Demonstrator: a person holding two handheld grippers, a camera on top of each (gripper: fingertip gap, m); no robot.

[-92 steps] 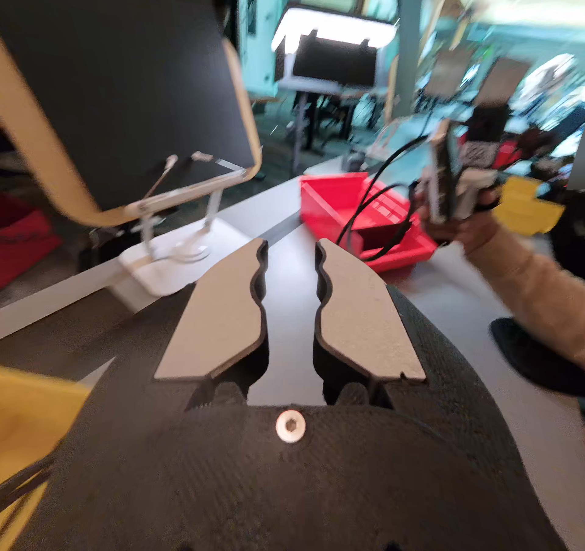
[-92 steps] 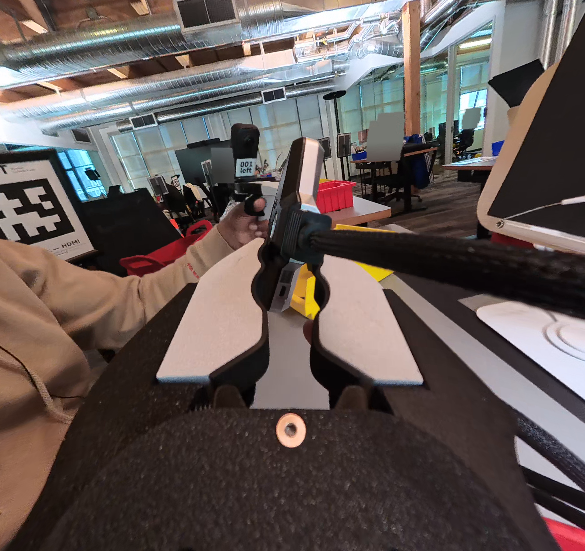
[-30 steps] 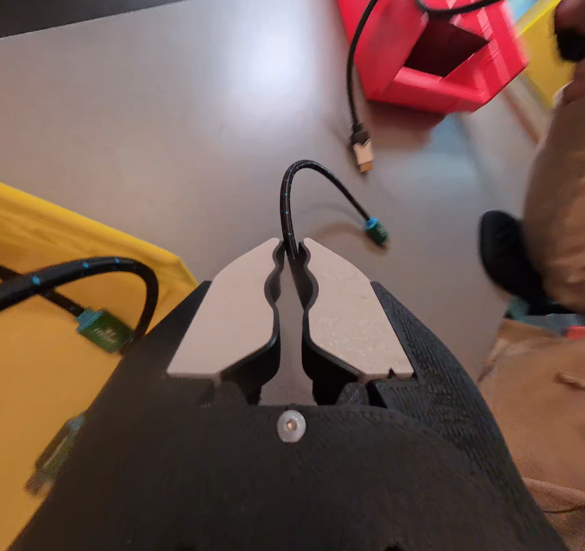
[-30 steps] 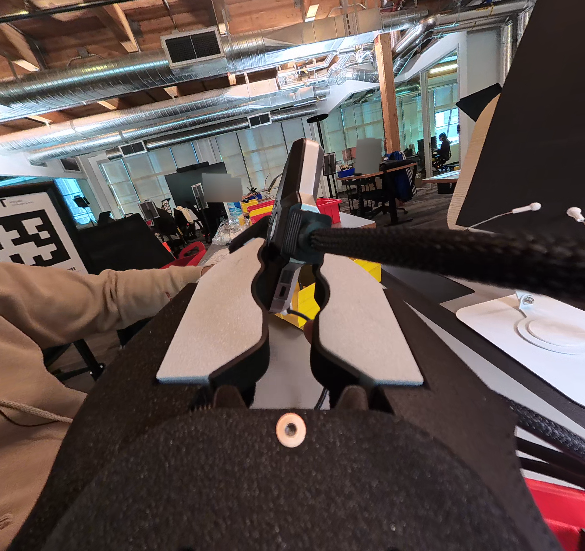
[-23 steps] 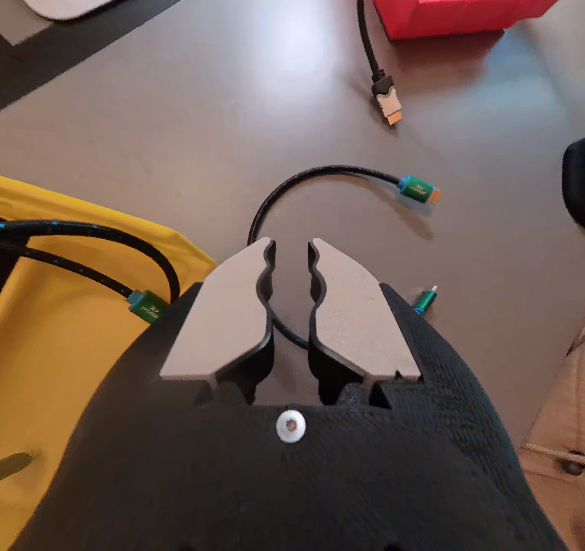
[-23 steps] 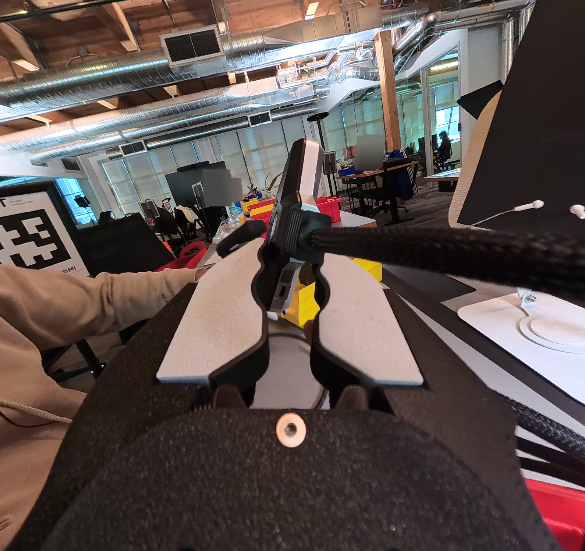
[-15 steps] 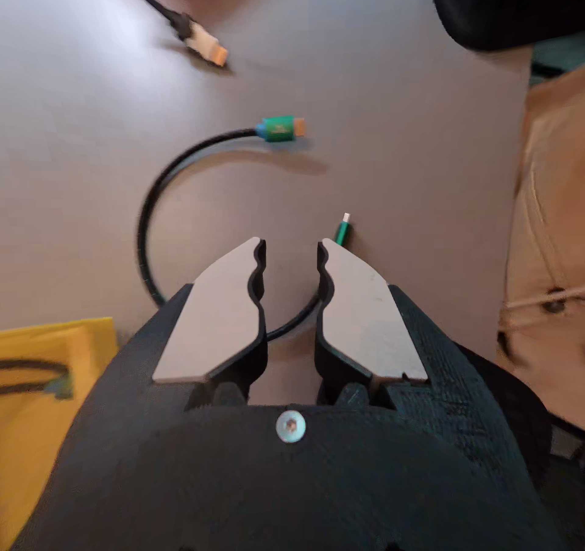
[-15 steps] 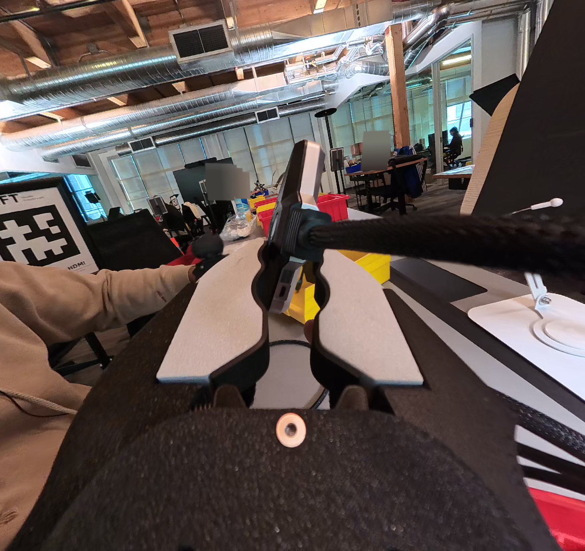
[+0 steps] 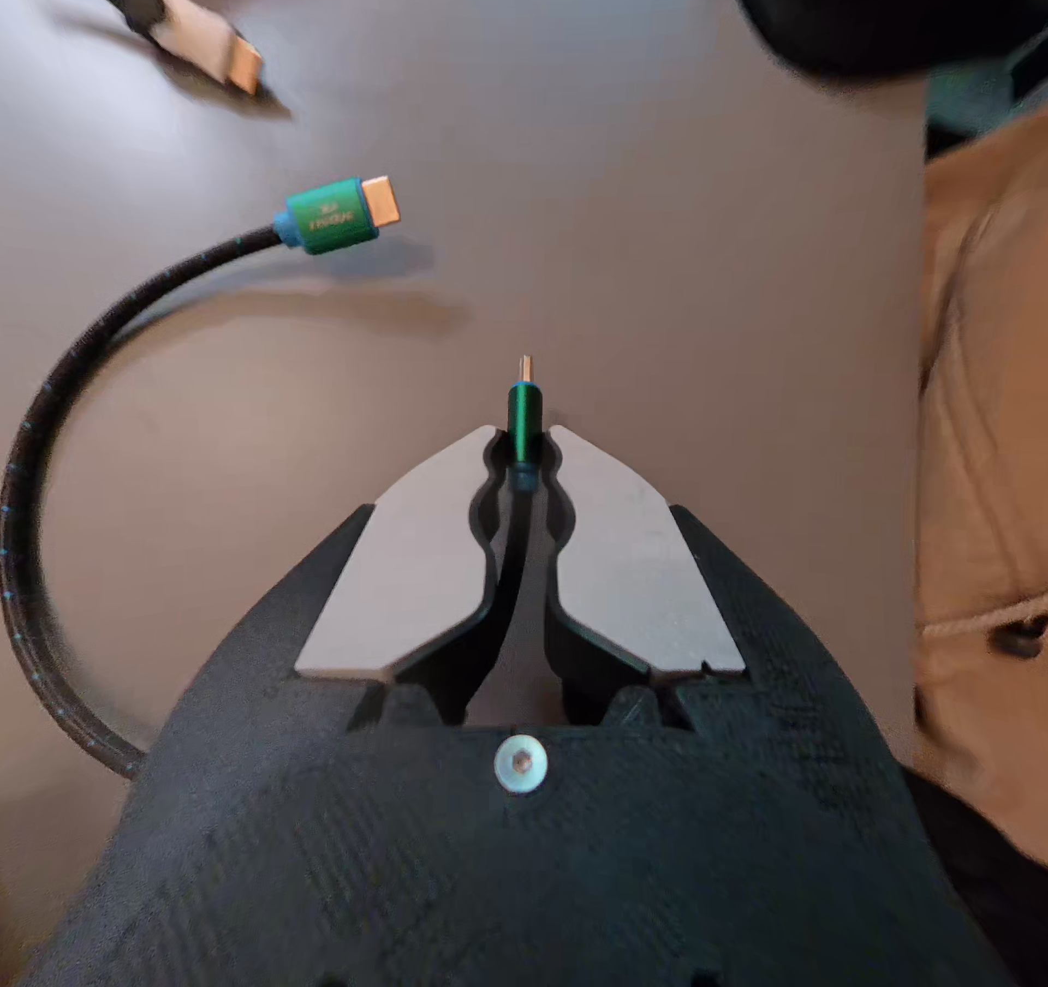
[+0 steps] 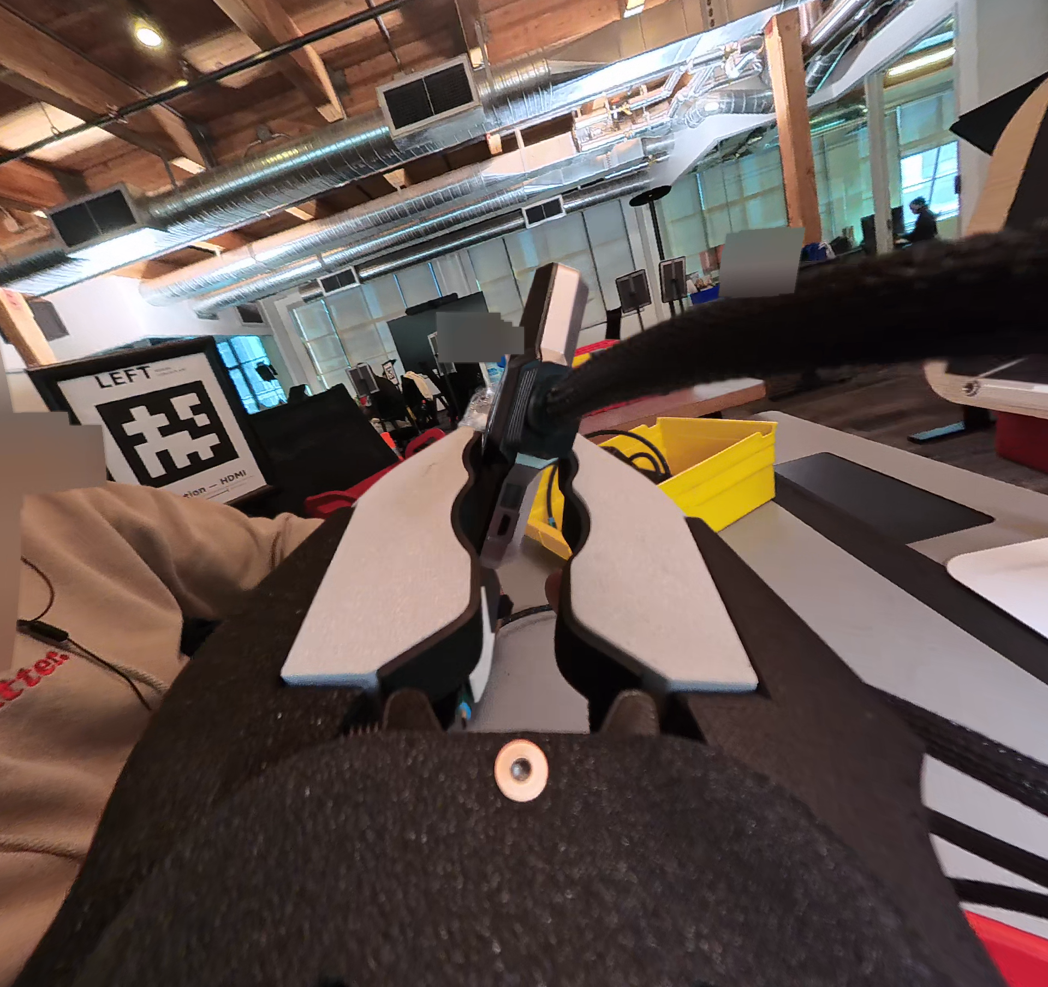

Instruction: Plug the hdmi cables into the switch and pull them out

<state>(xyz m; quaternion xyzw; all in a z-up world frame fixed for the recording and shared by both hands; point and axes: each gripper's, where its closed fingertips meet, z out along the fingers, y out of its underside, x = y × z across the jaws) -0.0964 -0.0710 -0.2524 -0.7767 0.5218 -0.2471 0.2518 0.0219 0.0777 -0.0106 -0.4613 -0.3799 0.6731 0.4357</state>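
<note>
In the left wrist view my left gripper [image 9: 523, 435] is shut on a green HDMI plug [image 9: 524, 421], seen edge-on, pointing forward over the grey table [image 9: 652, 223]; its black cable runs back between the fingers. A second green plug [image 9: 338, 216] on a braided cable [image 9: 39, 449] and a tan-and-black plug [image 9: 195, 50] lie on the table to the left. In the right wrist view my right gripper [image 10: 519, 452] is shut on the HDMI switch [image 10: 533, 393], held upright and tilted in the air. A thick braided cable [image 10: 794, 330] is plugged into its side and leads off to the right.
A yellow bin [image 10: 697, 466] with cables stands on the table behind the switch. A white stand base [image 10: 1004, 580] and a black strip [image 10: 879, 500] lie to the right. A person's tan sleeve [image 10: 142, 551] is at the left, a tan garment [image 9: 987, 449] at the table's edge. Across from one pair of fingers to the other is roughly 30 cm. The right gripper is farther from the tan garment [image 9: 987, 449], some 40 cm, than the left, some 20 cm.
My left gripper moved right and down to the small green plug and closed on it; it was open half a second ago. The right gripper keeps holding the switch, turned slightly.
</note>
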